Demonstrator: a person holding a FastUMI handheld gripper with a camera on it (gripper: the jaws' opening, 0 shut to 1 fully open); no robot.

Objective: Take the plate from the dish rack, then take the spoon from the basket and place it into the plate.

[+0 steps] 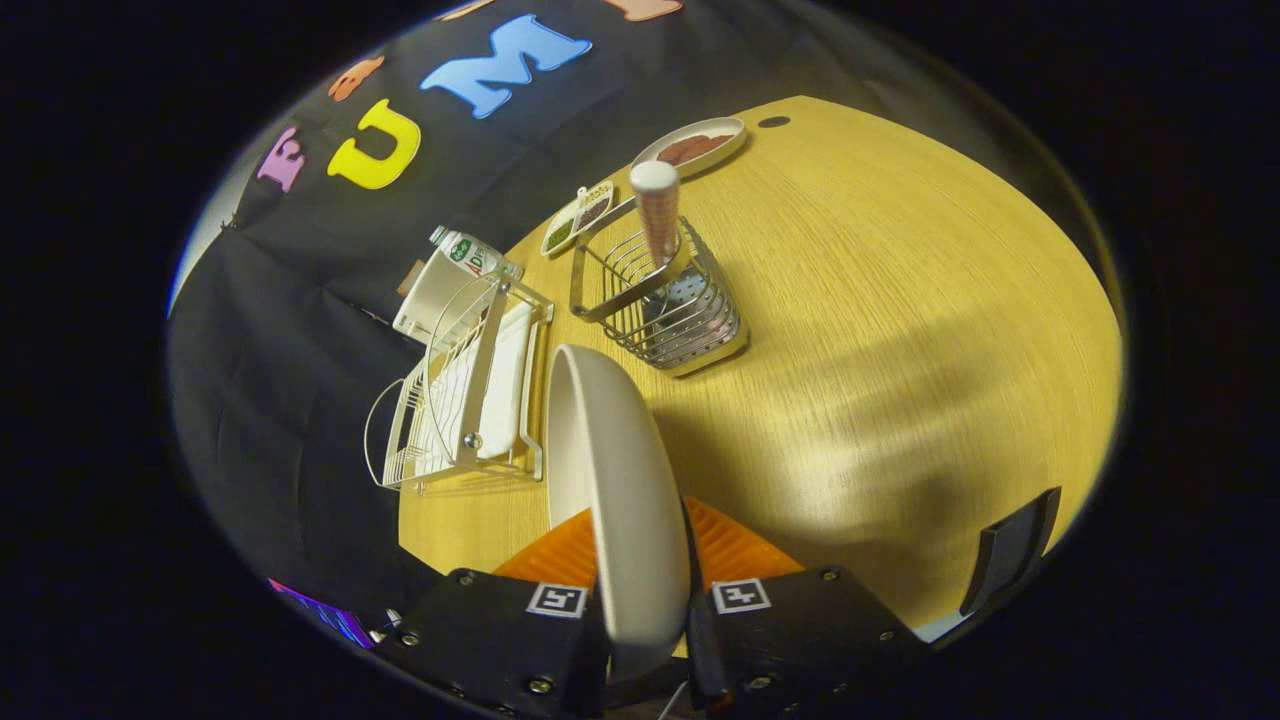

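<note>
Left of your plate (615, 470), the dish rack (465, 390) stands on the desk (900, 330). Your jaws are clamped on the plate, held on edge between both fingers (730, 545). Beyond it, to the right, the spoon (658, 225) stands upright in the wire basket (665, 300).

table (900, 300) | dish rack (470, 400) | basket (665, 300) | snack dishes (690, 147)

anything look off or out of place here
Nothing spilled or broken. The plate is clamped on edge between the gripper fingers, out of the dish rack, as the task needs. The spoon stands upright in the basket beyond it. The wooden table shows only shadows.
</note>
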